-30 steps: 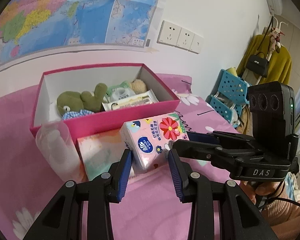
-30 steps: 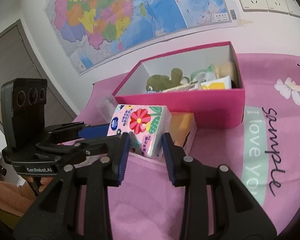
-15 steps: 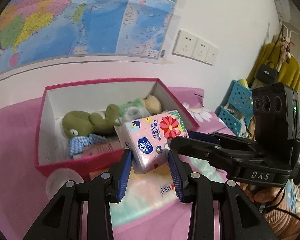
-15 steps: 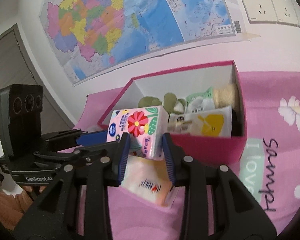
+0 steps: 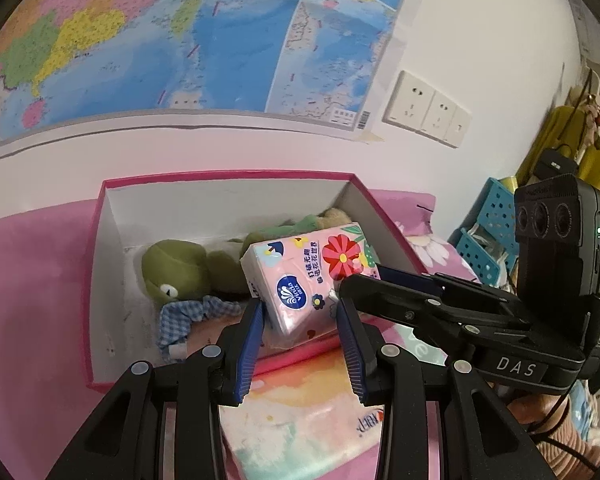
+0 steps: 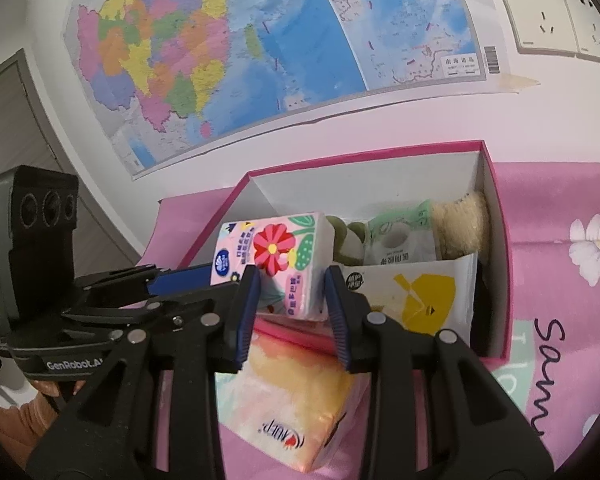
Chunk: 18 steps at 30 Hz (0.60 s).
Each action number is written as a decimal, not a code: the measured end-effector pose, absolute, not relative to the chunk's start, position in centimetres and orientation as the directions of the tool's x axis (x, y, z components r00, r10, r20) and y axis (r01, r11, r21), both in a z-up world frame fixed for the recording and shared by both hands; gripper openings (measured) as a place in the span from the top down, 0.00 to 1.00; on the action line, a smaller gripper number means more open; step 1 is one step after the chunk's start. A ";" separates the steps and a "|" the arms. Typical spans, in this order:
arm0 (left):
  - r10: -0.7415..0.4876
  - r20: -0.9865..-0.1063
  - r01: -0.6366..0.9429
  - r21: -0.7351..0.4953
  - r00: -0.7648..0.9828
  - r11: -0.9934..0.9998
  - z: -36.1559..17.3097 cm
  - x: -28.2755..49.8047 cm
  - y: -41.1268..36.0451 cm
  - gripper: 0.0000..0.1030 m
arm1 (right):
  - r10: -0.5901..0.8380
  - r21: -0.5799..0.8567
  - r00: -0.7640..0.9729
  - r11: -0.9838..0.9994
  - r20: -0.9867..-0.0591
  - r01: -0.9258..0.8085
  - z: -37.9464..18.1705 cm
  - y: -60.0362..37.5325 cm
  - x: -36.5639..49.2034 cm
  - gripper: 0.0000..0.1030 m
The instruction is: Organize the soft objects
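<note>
Okay, we see both grippers clamped on one flowered tissue pack [image 5: 308,280] — left gripper [image 5: 300,312] pinching the near end with its blue pads against both sides, right gripper [image 6: 290,288] gripping the other end the same way, jaws only partly apart on each. The pack hangs tilted above the near wall of the pink box [image 5: 96,280], partly over the inside, not resting on anything we can make out.

In the box: a green frog plush [image 5: 176,268] with a checked blue cloth at the left, a white and yellow wipes pack [image 6: 416,292] standing along the right side, a green and white packet [image 6: 400,236] and a beige fuzzy toy [image 6: 464,224] behind it.

A second tissue pack [image 6: 296,404] — orange and pastel — lies on the pink cloth [image 6: 560,280] just outside the near wall, below the grippers.
</note>
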<state>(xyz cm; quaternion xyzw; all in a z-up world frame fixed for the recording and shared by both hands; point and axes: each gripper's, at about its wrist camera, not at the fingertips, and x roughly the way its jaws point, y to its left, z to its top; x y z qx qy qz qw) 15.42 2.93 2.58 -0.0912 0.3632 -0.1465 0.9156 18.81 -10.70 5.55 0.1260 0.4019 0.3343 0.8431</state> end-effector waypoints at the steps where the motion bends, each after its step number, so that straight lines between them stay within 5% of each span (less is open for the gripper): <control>1: -0.333 -0.640 0.199 -0.274 0.692 0.941 2.5 15.6 3.1 0.64 | 0.664 0.483 0.452 0.745 -0.595 -0.460 5.4 -10.6 19.0 0.64; 14: -0.302 -0.672 0.147 -0.278 0.676 0.949 1.6 17.1 3.7 0.64 | 0.616 0.440 0.458 0.784 -0.641 -0.439 4.5 -9.5 19.9 0.64; 18: -0.276 -0.677 0.112 -0.276 0.682 0.954 1.4 17.1 4.5 0.56 | 0.586 0.409 0.480 0.806 -0.653 -0.428 4.5 -9.5 19.8 0.62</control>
